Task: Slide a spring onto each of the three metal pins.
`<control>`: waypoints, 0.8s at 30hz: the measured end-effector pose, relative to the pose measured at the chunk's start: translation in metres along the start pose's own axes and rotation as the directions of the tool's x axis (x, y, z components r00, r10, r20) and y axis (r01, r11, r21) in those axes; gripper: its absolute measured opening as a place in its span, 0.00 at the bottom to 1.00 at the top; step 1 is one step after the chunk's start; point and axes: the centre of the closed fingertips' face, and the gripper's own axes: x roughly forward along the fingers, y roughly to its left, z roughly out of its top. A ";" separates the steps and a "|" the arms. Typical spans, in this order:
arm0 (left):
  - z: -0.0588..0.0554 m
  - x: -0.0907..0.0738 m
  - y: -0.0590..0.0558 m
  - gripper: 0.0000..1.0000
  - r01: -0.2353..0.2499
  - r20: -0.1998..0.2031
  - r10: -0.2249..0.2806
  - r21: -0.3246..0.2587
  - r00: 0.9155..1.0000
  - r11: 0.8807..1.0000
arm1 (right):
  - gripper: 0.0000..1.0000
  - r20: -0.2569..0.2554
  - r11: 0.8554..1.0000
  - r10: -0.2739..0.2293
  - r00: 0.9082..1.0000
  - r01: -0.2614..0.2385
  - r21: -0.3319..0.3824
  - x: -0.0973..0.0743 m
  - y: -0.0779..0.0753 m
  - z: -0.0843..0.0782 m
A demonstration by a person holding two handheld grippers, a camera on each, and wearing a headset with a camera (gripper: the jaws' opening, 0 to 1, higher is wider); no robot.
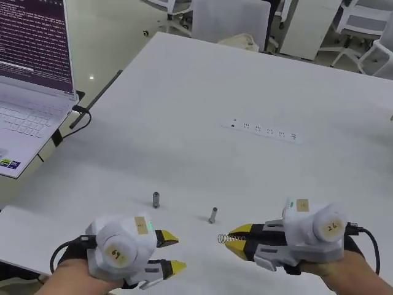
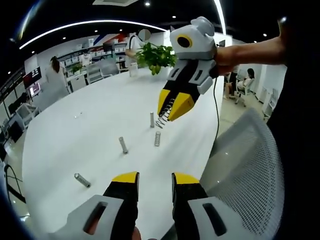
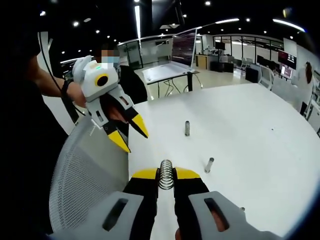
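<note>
Metal spring [image 3: 166, 176] between right gripper [image 3: 166, 173] fingers [image 3: 189, 174]

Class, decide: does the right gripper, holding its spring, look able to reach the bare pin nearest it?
Probably yes: the right gripper, shut on the spring, hangs close beside the bare pin, with bare table between them and the left gripper off to the side.
</note>
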 end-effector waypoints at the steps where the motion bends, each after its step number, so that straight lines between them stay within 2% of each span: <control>1: 0.000 -0.002 0.003 0.20 -0.012 0.008 0.012 -0.016 1.000 1.000 | 0.09 -0.003 1.000 -0.004 1.000 0.004 -0.002 0.000 -0.002 0.000; 8: -0.002 -0.012 0.019 0.24 -0.069 0.032 0.072 -0.081 0.997 0.994 | 0.09 -0.062 0.999 -0.036 0.997 0.036 -0.012 0.003 -0.022 -0.003; 17: -0.009 -0.025 0.037 0.30 -0.127 0.049 0.136 -0.151 0.989 0.980 | 0.09 -0.115 0.998 -0.058 0.992 0.054 -0.032 0.009 -0.048 0.002; 24: -0.013 -0.035 0.053 0.35 -0.178 0.063 0.195 -0.209 0.979 0.962 | 0.09 -0.162 0.997 -0.068 0.984 0.061 -0.045 0.020 -0.065 0.001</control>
